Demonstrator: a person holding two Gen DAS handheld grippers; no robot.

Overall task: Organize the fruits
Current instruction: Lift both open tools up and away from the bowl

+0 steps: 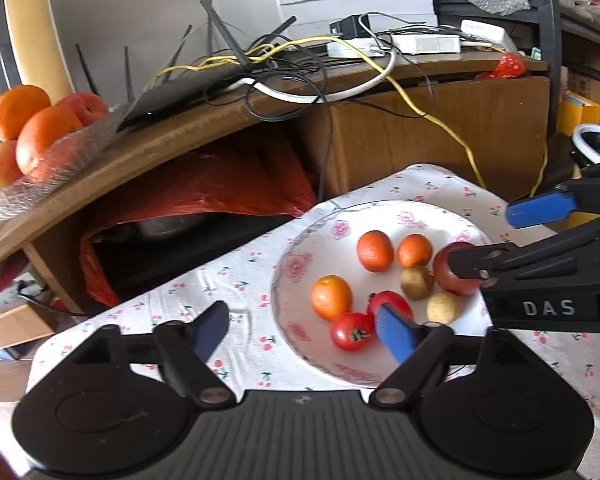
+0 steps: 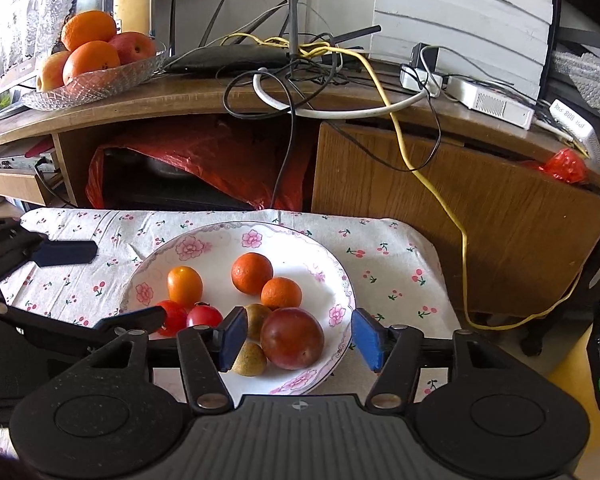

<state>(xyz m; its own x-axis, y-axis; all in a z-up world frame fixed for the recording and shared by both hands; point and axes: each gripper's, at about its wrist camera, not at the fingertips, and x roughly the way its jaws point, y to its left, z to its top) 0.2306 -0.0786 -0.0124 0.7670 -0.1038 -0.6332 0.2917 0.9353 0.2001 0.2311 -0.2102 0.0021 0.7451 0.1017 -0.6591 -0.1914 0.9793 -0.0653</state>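
Observation:
A white flowered plate (image 2: pixel 196 246) (image 1: pixel 300 268) on a cherry-print cloth holds two small oranges (image 2: pixel 252 273), an orange tomato (image 2: pixel 185 286), two red tomatoes (image 2: pixel 204 315), two brownish round fruits (image 2: pixel 250 358) and a dark red plum (image 2: pixel 292 338) (image 1: pixel 446 276). My right gripper (image 2: pixel 300 338) is open, its blue pads on either side of the plum, not touching it. My left gripper (image 1: pixel 304 332) is open and empty at the plate's left rim, one pad (image 1: pixel 396 332) over a red tomato (image 1: pixel 350 332).
A wooden cabinet (image 2: pixel 440 200) stands behind the table, with a router, tangled cables (image 2: pixel 300 80) and a glass bowl of oranges and apples (image 2: pixel 96 68) (image 1: pixel 32 140) on top. A red plastic bag (image 2: pixel 204 160) fills its open shelf.

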